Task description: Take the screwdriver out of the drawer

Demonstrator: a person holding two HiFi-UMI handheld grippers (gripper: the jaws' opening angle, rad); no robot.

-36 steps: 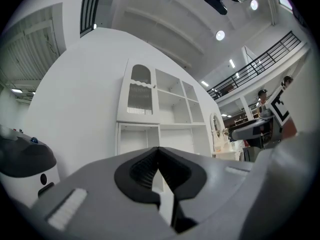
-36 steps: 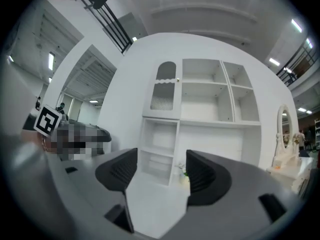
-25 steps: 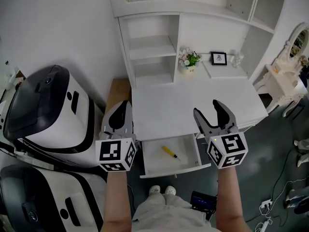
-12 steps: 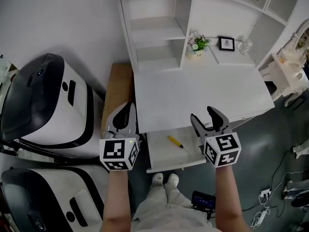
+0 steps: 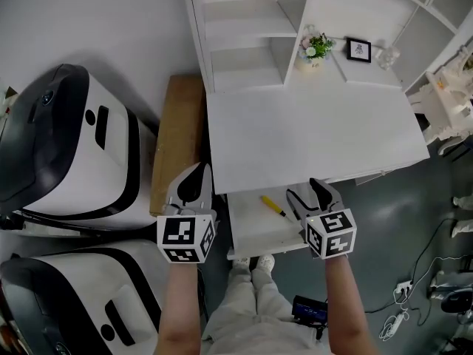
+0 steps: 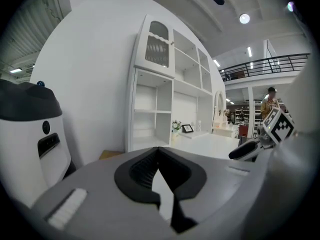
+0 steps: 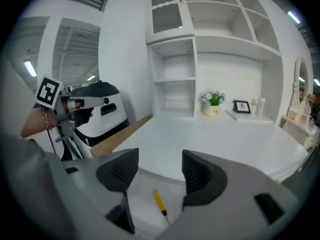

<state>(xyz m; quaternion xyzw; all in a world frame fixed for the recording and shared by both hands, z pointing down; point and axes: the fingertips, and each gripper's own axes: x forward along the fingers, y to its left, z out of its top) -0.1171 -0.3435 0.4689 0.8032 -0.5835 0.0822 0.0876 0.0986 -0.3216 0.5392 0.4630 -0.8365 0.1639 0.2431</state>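
Hovering over the right end of the open drawer [image 5: 250, 226], the right gripper [image 5: 307, 192] has its 2 jaws spread wide with nothing clamped between them. Its marker cube and body cover the drawer's right side in the head view, so that corner cannot be seen. In the right gripper view the same gripper [image 7: 157, 170] fills the lower part of the frame and cuts off the drawer's front edge.

The screwdriver [image 5: 272, 206] lies flat on the drawer floor, just left of the right gripper's jaws and apart from them. In the head view its long axis runs diagonally: yellow handle toward the upper left, dark shaft toward the lower right. The tip ends close beside the left jaw and is hard to make out. In the right gripper view the screwdriver [image 7: 160, 202] shows in the gap between the jaws, below them. There the handle is uppermost and the thin shaft points to the bottom edge of the frame, tilted slightly right.

The left gripper [image 5: 194, 177] sits at the drawer's left outer side, jaws pressed together at the tips and empty. In its own view the left gripper [image 6: 159, 155] blocks the whole lower half.

Above the drawer spreads the white desk [image 5: 310, 135], with a flower pot [image 5: 316, 47] and a small picture frame [image 5: 359, 49] near the upper right. A wooden board [image 5: 177, 139] leans at the desk's left.
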